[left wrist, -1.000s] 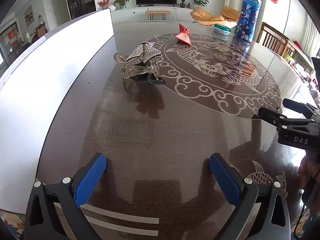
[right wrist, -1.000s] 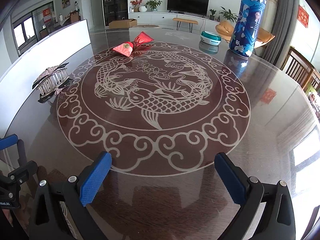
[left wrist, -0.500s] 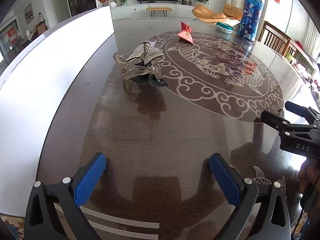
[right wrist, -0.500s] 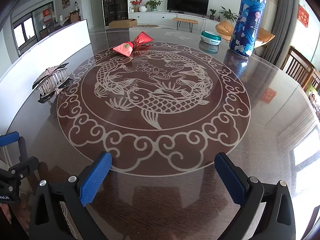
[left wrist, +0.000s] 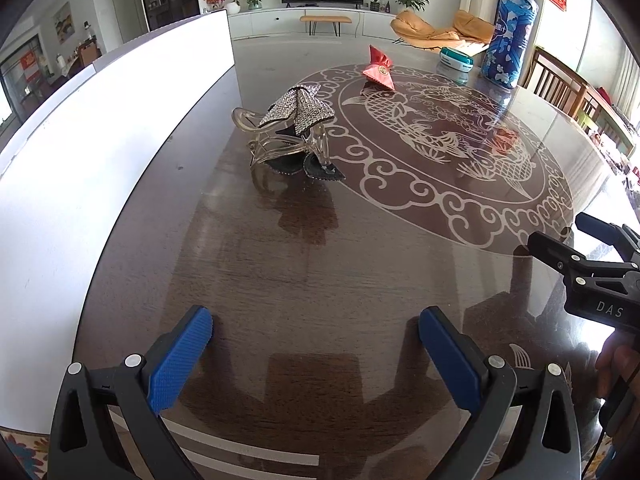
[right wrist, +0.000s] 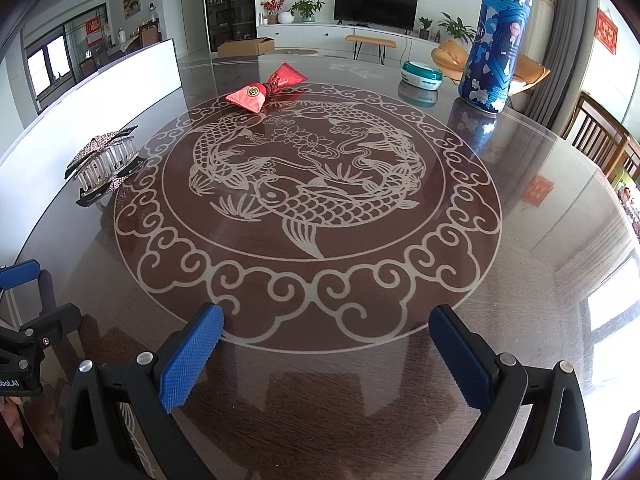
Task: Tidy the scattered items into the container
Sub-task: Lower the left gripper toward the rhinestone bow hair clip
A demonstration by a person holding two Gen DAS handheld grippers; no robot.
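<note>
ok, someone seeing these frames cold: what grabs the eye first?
The pale koi medallion inlaid across the middle of the dark glossy table. Next, the red pouch on the medallion's far edge and the rhinestone hair claw near the white panel. Beyond them stands a tall blue canister, while both open grippers, left gripper and right gripper, hover empty.

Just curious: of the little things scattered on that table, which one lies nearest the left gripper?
The sparkly hair claw clip, straight ahead of the left gripper. The red pouch lies farther back.
</note>
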